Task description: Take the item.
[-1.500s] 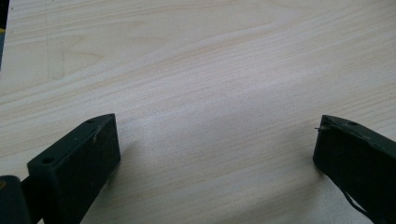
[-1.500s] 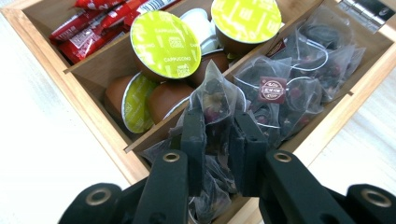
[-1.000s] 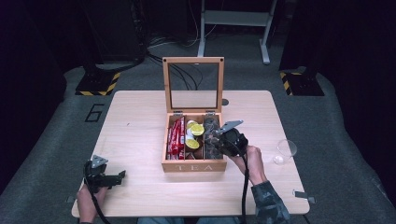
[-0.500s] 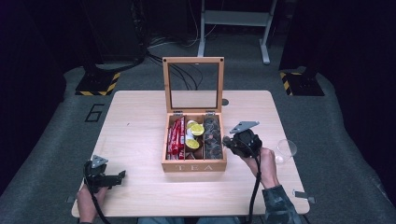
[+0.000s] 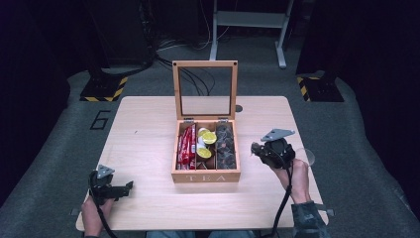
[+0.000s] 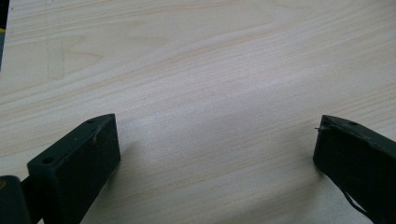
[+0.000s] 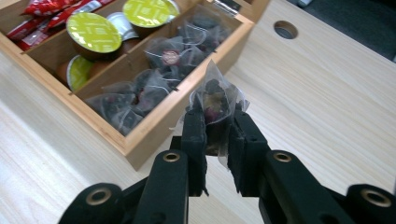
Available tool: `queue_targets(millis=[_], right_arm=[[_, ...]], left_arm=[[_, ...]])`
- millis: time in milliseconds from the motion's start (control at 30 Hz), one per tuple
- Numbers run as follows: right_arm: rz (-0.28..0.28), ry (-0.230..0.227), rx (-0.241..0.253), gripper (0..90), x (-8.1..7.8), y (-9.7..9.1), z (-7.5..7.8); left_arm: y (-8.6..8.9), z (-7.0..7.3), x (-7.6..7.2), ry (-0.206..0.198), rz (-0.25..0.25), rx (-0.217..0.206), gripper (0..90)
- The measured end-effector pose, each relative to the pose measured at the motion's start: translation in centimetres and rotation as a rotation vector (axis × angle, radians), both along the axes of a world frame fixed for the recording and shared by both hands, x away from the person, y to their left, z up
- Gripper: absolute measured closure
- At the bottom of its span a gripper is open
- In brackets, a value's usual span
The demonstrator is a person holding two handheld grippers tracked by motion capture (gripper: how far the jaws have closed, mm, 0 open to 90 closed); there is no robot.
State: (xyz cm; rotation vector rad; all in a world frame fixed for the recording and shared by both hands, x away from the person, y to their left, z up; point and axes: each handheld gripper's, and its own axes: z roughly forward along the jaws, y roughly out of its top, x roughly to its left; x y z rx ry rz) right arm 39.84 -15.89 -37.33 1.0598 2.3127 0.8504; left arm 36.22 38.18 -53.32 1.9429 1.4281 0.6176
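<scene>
Wooden tea box (image 7: 154, 135) cleared, right gripper (image 7: 217, 140) pinching a tea bag (image 7: 215, 100), so carry it gently; left gripper (image 6: 215, 154) idles open.

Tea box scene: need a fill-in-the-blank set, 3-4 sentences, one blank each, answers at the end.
1. The right gripper is shut on a mesh ____ of dark tea.
2. The lid of the wooden tea box stands ____.
3. The left gripper has its fingers wide ____, with bare table between them.
4. The red sachets lie in the box's ____ compartment, seen from the high view.

Missing words: bag; open; apart; left
</scene>
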Motion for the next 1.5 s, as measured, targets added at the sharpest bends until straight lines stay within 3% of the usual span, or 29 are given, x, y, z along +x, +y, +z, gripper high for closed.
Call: queue_targets(millis=[467,1133,1167,1433,1500], right_arm=[[-0.062,-0.01,-0.011,77.3,-1.1,-2.7,0.6],[-0.181,-0.008,-0.002,77.3,-1.5,-7.0,0.4],[-0.209,-0.016,0.0,77.3,-1.5,-7.5,0.4],[-0.259,-0.015,0.0,77.3,-1.5,-9.3,0.2],[-0.295,-0.012,0.002,77.3,-1.3,-10.0,-0.1]], left_arm=[[0.0,0.0,0.0,0.0,0.001,-0.001,0.3],[0.0,0.0,0.0,0.0,0.001,0.0,0.3],[0.0,0.0,0.0,0.0,0.001,-0.001,0.3],[0.0,0.0,0.0,0.0,0.001,0.0,0.3],[0.0,0.0,0.0,0.0,0.001,0.0,0.3]])
